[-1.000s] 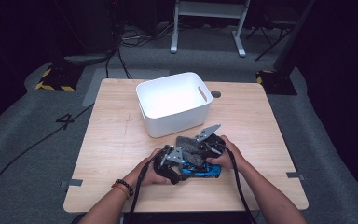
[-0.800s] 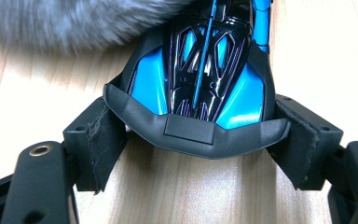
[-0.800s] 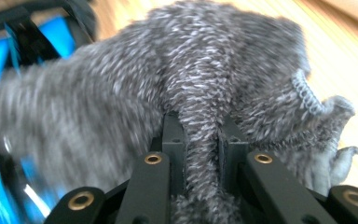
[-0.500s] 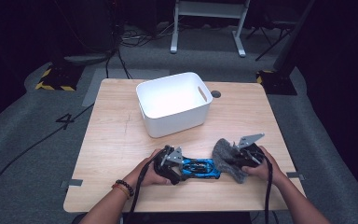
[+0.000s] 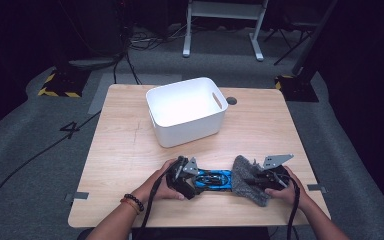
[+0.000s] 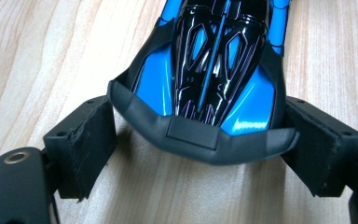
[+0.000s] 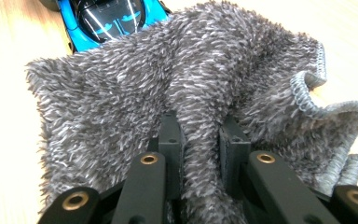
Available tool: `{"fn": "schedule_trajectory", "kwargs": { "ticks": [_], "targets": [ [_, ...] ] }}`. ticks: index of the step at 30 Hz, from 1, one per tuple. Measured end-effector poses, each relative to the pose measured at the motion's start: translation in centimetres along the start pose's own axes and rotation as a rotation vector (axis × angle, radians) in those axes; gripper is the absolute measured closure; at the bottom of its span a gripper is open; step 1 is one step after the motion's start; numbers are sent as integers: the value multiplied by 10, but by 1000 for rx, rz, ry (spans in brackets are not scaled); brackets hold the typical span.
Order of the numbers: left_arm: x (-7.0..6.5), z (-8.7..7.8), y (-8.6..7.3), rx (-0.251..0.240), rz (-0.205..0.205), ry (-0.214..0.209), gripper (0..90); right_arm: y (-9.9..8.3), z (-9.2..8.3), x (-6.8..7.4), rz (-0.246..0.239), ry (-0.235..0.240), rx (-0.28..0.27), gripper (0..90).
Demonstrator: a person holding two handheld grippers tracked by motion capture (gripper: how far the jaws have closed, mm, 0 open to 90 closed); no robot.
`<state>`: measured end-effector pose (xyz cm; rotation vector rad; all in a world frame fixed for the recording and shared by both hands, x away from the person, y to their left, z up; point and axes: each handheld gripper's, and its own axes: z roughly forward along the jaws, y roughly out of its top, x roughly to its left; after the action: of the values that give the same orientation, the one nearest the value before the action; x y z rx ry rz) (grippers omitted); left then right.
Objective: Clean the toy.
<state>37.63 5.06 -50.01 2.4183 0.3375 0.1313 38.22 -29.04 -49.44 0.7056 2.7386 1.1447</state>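
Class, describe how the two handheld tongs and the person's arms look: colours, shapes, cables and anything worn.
Both tongs, left and right, are black with flat, dark-padded jaws and brass-coloured rivets at the joints. Each carries a grey three-cornered plate on top and trails a black cable toward the person. The forearms are bare, with no sleeves; the left wrist wears a dark beaded bracelet beside a reddish band.

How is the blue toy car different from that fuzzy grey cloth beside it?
The glossy blue and black toy car is hard and shiny; the shaggy grey cloth is soft, matte and crumpled. The car sits loose between the left tool's open jaws, which have just been opening; a fold of the cloth is pinched in the right tool. Both rest on the light wooden table.
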Motion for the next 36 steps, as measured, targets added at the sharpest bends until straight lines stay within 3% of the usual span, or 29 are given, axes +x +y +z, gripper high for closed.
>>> {"fn": "schedule_trajectory", "kwargs": {
  "ticks": [3,10,15,19,25,27,31,36],
  "targets": [
    [-4,-2,7,12,41,16,152,0,0,1,-9,-9,4,748],
    [1,-5,8,7,29,-31,159,-1,-6,-1,-26,-85,25,559],
    [2,-9,9,7,51,-40,159,-6,-15,-6,-18,-135,47,459],
    [1,-12,10,10,52,-35,160,-12,-20,-12,-6,-149,60,414],
    [-1,-21,16,-53,60,-31,159,-19,-27,-18,17,-166,59,342],
    [-1,-22,23,-66,69,-50,162,-20,-26,-19,27,-162,49,333],
    [-1,-15,37,-21,100,-52,162,-19,-25,-18,22,-167,53,329],
    [-1,2,55,61,162,-99,165,-19,-24,-19,27,-161,46,325]
  ]
}}
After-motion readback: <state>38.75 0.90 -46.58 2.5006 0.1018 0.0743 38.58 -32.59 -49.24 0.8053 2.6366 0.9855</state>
